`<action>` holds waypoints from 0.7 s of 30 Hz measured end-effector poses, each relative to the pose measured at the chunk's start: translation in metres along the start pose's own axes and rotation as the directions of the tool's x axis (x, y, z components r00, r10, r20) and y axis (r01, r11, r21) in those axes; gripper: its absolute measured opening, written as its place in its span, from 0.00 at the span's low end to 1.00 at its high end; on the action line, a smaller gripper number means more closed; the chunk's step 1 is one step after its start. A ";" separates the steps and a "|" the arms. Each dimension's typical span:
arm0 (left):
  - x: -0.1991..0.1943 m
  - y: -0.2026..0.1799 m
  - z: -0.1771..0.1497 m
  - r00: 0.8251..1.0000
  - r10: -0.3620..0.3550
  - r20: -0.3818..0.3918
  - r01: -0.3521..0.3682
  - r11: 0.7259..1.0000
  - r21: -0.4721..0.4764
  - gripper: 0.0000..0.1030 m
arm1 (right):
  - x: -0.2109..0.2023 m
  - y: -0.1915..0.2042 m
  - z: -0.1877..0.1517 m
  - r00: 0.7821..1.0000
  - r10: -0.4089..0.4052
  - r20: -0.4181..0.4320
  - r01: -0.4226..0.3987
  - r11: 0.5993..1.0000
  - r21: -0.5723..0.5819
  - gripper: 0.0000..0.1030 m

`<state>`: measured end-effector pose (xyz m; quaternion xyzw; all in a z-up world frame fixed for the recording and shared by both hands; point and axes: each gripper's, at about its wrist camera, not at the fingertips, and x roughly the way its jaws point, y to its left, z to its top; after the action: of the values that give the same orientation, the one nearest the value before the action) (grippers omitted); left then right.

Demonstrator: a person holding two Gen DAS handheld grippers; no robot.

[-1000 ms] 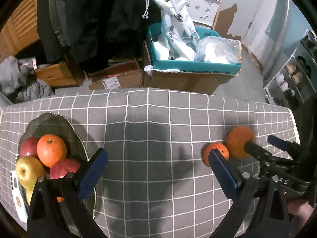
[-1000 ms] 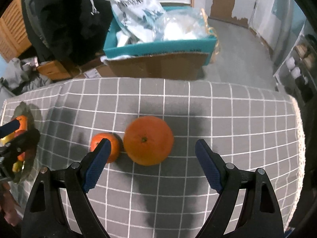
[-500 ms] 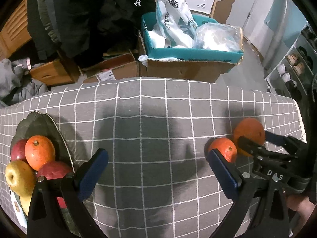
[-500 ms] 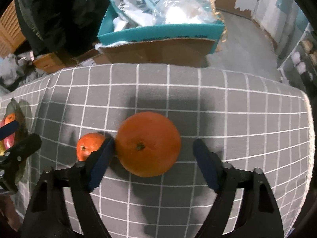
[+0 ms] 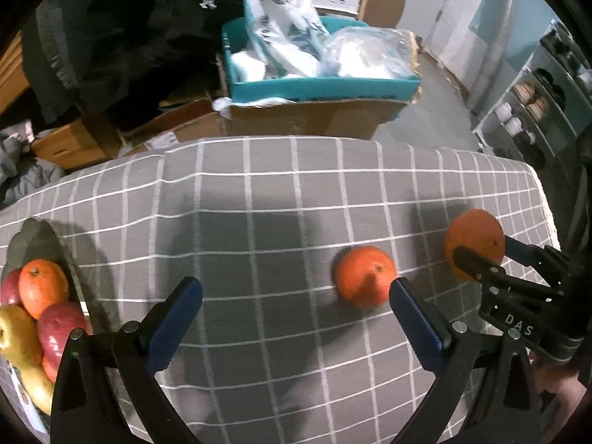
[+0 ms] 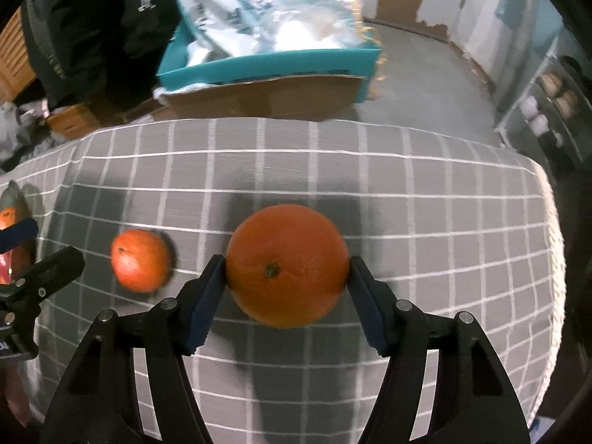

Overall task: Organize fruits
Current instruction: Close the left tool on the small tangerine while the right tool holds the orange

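Leftmost, at the edge of the grey checked tablecloth (image 5: 281,192), a dark leaf-shaped dish (image 5: 35,233) holds a heap of smooth, rounded fruit: a dimpled orange (image 5: 43,286), a red apple (image 5: 61,327) and a waxy yellow pear (image 5: 16,336), with what may be a second red apple behind, though the fisheye rim hides most of it. Just in front of the dish, the left gripper (image 5: 296,301) hangs over bare cloth with its blue rubbery pads spread wide and nothing between them. Further right lies a small mandarin (image 5: 364,275) with a pitted skin and a dark stem dot, resting on the woven fabric just beyond the right-hand pad of that tool. Right again, the large orange (image 6: 286,264), round and finely pebbled, sits squeezed between the flat blue pads of the right gripper (image 6: 286,273), both pads pressing its sides; whether it rests on the cloth is unclear. Beyond the table's far edge stands a cardboard box (image 6: 266,92) with a teal rim, stuffed with crinkled plastic bags (image 6: 259,11).
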<state>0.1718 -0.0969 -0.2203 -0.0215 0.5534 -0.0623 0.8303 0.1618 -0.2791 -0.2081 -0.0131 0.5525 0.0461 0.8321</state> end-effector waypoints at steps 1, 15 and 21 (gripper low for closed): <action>0.002 -0.005 0.000 1.000 -0.001 -0.001 0.001 1.000 0.010 0.99 | -0.001 -0.005 -0.002 1.000 -0.007 0.004 0.007 1.000 0.010 0.64; 0.027 -0.036 -0.001 0.999 -0.013 -0.045 0.015 0.998 0.063 0.81 | -0.008 -0.035 -0.021 1.000 -0.028 0.004 0.028 0.997 0.069 0.64; 0.032 -0.037 -0.006 0.997 -0.042 -0.058 0.047 0.996 0.076 0.54 | -0.008 -0.030 -0.021 1.000 -0.024 0.004 0.023 0.998 0.061 0.64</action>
<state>0.1750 -0.1377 -0.2479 0.0001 0.5732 -0.1027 0.8130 0.1419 -0.3114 -0.2098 0.0060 0.5515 0.0194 0.8339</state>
